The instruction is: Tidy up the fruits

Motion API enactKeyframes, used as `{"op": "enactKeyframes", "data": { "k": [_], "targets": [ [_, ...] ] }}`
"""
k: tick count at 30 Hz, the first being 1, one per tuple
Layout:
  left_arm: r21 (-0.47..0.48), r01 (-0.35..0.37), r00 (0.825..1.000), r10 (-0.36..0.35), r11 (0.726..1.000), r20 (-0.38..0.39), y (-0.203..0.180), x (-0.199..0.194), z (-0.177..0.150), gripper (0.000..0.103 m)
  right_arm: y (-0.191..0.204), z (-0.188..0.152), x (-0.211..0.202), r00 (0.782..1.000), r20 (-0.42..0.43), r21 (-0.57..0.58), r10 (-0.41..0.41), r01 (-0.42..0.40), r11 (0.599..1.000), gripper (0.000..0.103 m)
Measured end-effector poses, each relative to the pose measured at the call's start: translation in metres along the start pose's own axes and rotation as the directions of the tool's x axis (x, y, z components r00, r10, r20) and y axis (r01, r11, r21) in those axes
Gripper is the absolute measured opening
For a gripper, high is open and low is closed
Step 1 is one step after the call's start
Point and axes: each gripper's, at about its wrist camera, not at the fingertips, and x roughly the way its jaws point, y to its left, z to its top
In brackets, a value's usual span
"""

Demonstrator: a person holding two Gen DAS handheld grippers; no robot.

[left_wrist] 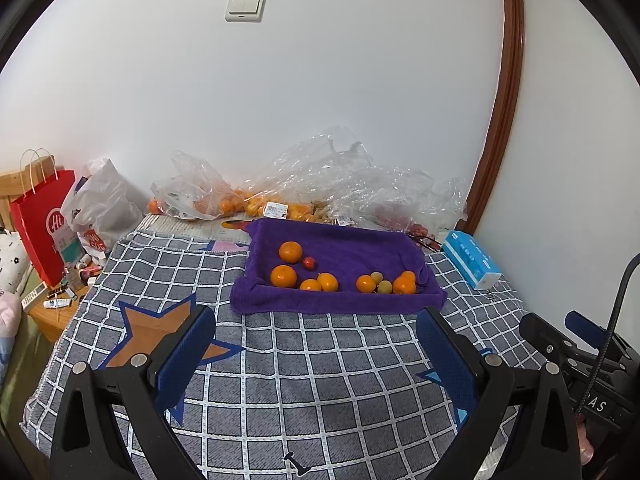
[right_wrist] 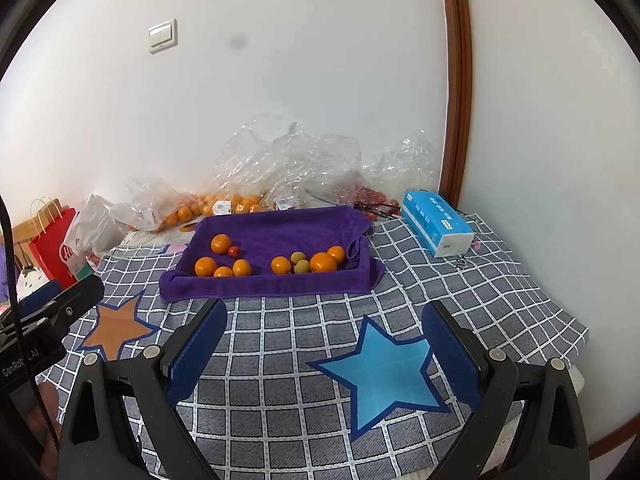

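You held both grippers, left (left_wrist: 316, 344) and right (right_wrist: 325, 336), above the checked cloth (right_wrist: 280, 360), fingers spread and empty. The oranges (left_wrist: 291, 251) lay in the purple tray (left_wrist: 352, 248) ahead, beyond both.

My left gripper (left_wrist: 316, 344) has matt black plastic arms and rough blue pads (left_wrist: 188, 356); the purple towel (left_wrist: 348, 248) looks plush, matt cloth; the oranges (left_wrist: 290, 251) have a dimpled sheen; the checked tablecloth (right_wrist: 280, 364) is woven; the bags (left_wrist: 320, 168) are crinkly, glossy plastic.
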Motion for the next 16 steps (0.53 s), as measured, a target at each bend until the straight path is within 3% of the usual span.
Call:
{"op": "enactKeyframes", "data": {
  "k": [16],
  "targets": [
    [-0.002, 0.004, 1.000, -0.004, 1.000, -0.002, 0.0025, -0.0013, -0.0009, 0.101, 0.0014, -0.0015, -0.0012, 1.000, -0.003, 0.002, 0.006, -0.006, 1.000, 0.097]
  ]
}}
